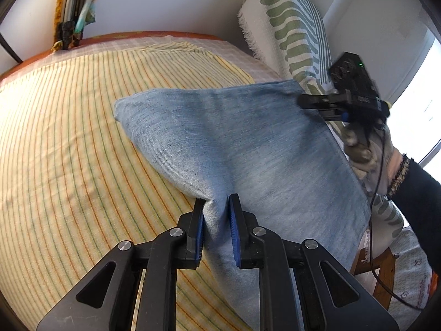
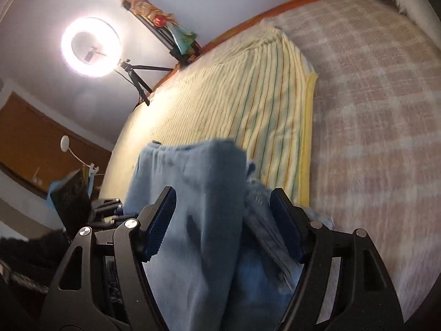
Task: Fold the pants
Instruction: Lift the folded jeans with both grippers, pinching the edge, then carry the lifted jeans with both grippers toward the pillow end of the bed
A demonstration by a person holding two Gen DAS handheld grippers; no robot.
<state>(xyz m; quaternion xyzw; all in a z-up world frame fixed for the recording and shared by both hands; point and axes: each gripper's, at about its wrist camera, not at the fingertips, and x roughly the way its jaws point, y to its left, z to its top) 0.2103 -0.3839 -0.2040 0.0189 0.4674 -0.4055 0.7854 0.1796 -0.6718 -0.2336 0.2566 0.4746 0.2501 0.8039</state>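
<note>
The pants (image 1: 248, 143), light blue denim, are hanging in a slack sheet over the near right part of the striped sheet (image 1: 69, 138), lifted off it between the two grippers. Their far left corner is drooping toward the sheet; the right edge is running just beside the leaf-print throw (image 1: 292, 27). Left of the pants the striped sheet is lying wide and bare; beyond it a checked cover (image 2: 372, 96) is stretching to the orange bed edge (image 2: 275, 8).

The left gripper (image 1: 216, 201) is pinching a bunched fold at the pants' near edge, pads pressing the cloth from both sides. The right gripper (image 2: 223, 201) is at the far right edge; its fingers are spread wide with denim draped between them, pads not squeezing. A gloved hand (image 1: 366, 149) is holding it from below, wrist bent up.

A ring light (image 2: 89, 47) is glowing left of the pants.
</note>
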